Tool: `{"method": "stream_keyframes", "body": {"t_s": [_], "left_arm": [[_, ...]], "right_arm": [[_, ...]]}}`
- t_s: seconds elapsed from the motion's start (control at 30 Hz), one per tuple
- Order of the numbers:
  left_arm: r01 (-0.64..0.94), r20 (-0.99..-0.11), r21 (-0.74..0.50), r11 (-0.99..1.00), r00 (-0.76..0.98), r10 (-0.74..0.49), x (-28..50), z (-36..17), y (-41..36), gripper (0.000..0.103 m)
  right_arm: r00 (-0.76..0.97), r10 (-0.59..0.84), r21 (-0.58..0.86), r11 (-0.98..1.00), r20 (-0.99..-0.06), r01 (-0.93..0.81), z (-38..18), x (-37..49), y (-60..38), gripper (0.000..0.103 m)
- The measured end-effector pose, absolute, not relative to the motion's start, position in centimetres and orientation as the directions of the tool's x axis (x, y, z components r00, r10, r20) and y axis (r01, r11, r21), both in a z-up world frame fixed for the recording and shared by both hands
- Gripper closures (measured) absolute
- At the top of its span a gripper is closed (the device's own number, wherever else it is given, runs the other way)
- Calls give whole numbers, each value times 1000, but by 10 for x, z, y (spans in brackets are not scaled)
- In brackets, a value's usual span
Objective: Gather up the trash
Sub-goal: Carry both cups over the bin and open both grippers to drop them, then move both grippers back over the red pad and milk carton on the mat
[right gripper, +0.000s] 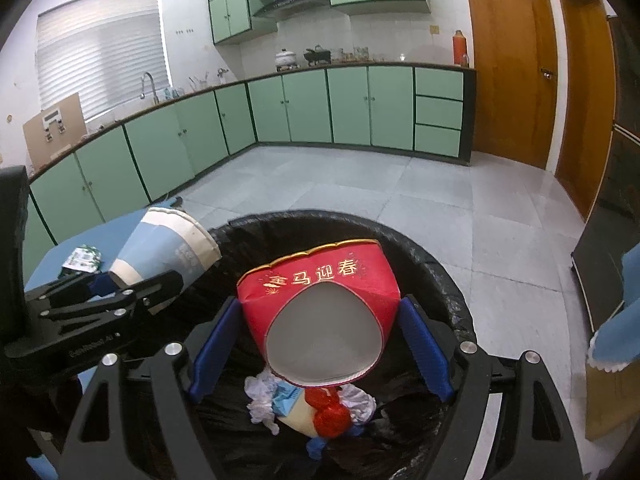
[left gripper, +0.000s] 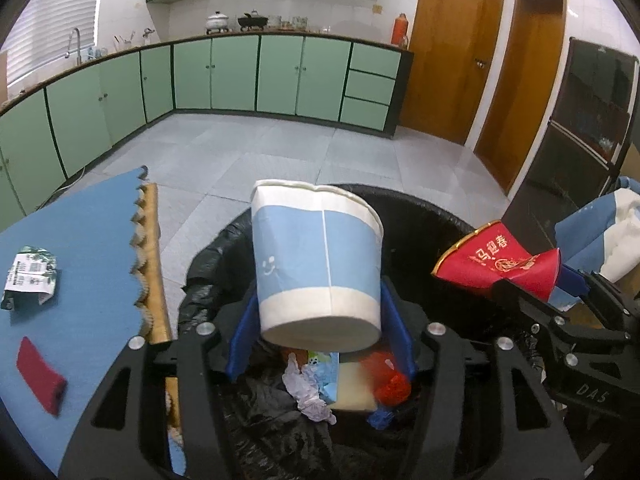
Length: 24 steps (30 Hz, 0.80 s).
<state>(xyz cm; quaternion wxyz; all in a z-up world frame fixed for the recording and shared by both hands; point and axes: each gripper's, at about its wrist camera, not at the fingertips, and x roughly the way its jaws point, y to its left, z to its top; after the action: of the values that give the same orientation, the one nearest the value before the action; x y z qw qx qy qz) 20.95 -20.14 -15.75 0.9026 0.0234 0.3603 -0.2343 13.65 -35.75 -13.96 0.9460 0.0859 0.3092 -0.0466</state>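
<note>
My left gripper (left gripper: pixel 318 320) is shut on a blue-and-white paper cup (left gripper: pixel 316 264) and holds it over the black-lined trash bin (left gripper: pixel 432 208). My right gripper (right gripper: pixel 320 340) is shut on a squashed red paper cup (right gripper: pixel 320 304) with gold writing, also over the bin (right gripper: pixel 440 264). Each view shows the other gripper's cup: the red cup (left gripper: pixel 500 264) at right, the blue cup (right gripper: pixel 164 248) at left. Crumpled paper, a carton and red wrapping (right gripper: pixel 328 416) lie in the bin.
A table with a blue cloth (left gripper: pixel 88 248) stands left of the bin, with a crumpled green-white wrapper (left gripper: pixel 30 276) and a red object (left gripper: pixel 40 376) on it. Green kitchen cabinets (right gripper: pixel 312 108), wooden doors and tiled floor lie beyond.
</note>
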Motion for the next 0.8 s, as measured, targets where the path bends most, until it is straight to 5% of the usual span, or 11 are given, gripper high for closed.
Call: {"method": "stream_keyframes", "body": {"t_s": [0.23, 0.8], "left_arm": [[447, -671, -125, 886, 619, -407, 210, -156, -200, 26], [288, -594, -113, 951, 747, -297, 165, -107, -66, 21]], "right_arm": [[790, -80, 120, 974, -608, 190, -146, 133, -367, 10], [850, 22, 156, 985, -527, 71, -100, 123, -293, 6]]}}
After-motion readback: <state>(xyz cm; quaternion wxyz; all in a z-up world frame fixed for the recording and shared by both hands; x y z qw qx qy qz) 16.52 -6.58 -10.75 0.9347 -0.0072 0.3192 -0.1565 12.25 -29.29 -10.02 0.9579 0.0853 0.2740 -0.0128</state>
